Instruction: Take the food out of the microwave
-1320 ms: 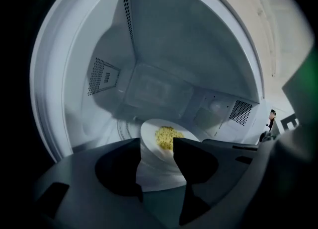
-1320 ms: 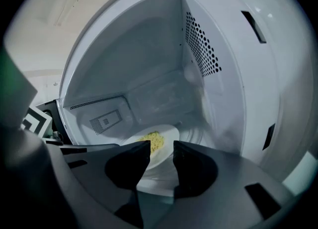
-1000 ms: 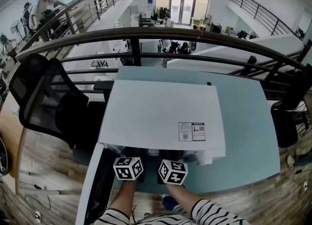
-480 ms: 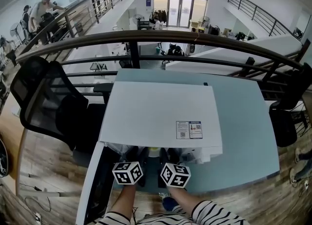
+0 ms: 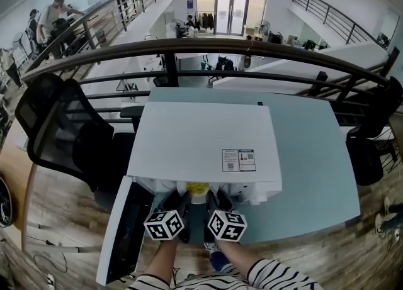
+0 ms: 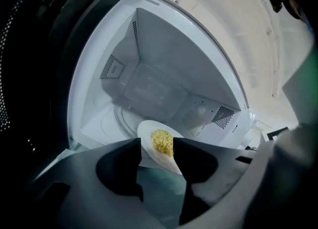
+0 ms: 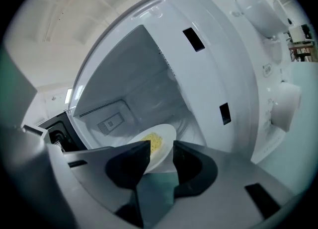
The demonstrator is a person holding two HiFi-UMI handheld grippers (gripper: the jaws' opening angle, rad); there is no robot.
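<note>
A white microwave [image 5: 201, 144] is seen at the centre of the head view, set on a light blue table [image 5: 315, 156], with its door [image 5: 126, 232] swung wide open at the lower left. Just below the microwave's front, the two grippers are held side by side, each topped by its marker cube.

In the left gripper view, the left gripper [image 6: 157, 143] is seen with its jaws brought in on the rim of a white plate [image 6: 147, 134], which is gripped between them. A heap of yellow food [image 6: 162, 142] lies on the plate. The plate is held at the mouth of the white cavity [image 6: 164, 74], with its near edge over the table and the turntable [image 6: 124, 118] behind it.

In the right gripper view, the right gripper [image 7: 161, 146] is likewise closed on the opposite rim of the same plate, with its jaws set a moderate way apart. The control panel [image 7: 248, 74] is seen at the right of that frame.

A black office chair [image 5: 56, 131] is seen at the left of the head view, and a curved railing [image 5: 252, 46] runs across the upper part.
</note>
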